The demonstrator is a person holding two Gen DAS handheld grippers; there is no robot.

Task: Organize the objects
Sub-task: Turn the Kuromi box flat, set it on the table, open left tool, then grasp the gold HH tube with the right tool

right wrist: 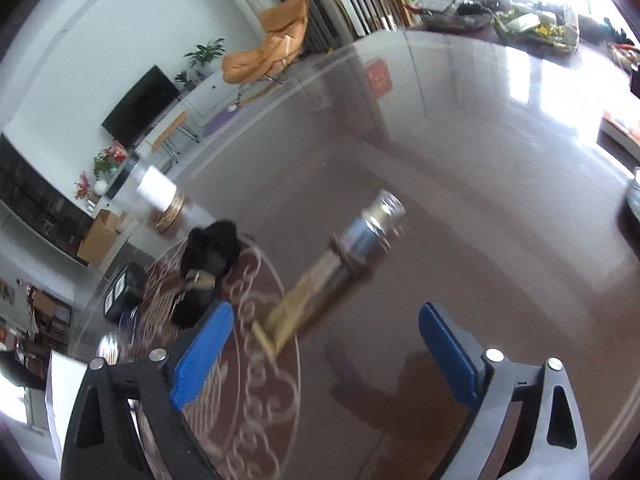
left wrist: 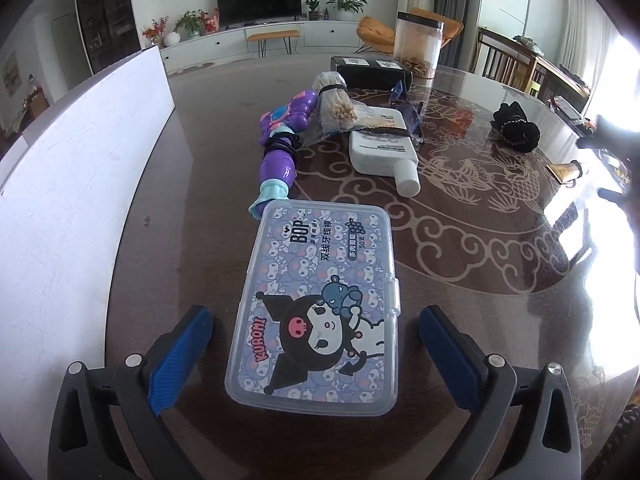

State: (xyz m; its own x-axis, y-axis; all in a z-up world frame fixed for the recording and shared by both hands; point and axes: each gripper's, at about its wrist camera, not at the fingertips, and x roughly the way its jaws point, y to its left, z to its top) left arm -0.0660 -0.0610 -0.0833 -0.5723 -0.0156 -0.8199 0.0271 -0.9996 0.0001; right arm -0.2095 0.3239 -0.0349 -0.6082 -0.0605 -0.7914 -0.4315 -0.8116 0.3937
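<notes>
Left hand-held gripper (left wrist: pixel 316 344) is spread wide, its blue pads flanking the clear rectangular plastic box with the purple cartoon print (left wrist: pixel 316 308) without touching it; the box lies flat on the glossy dark counter (left wrist: pixel 208 184). I judge it light, stiff and slick-walled, so I'd pinch its long sides near the middle, away from the latch. My right hand-held gripper (right wrist: pixel 326 344) is equally wide and empty, above a blurred gold tube with a silver cap (right wrist: pixel 336 264).
</notes>
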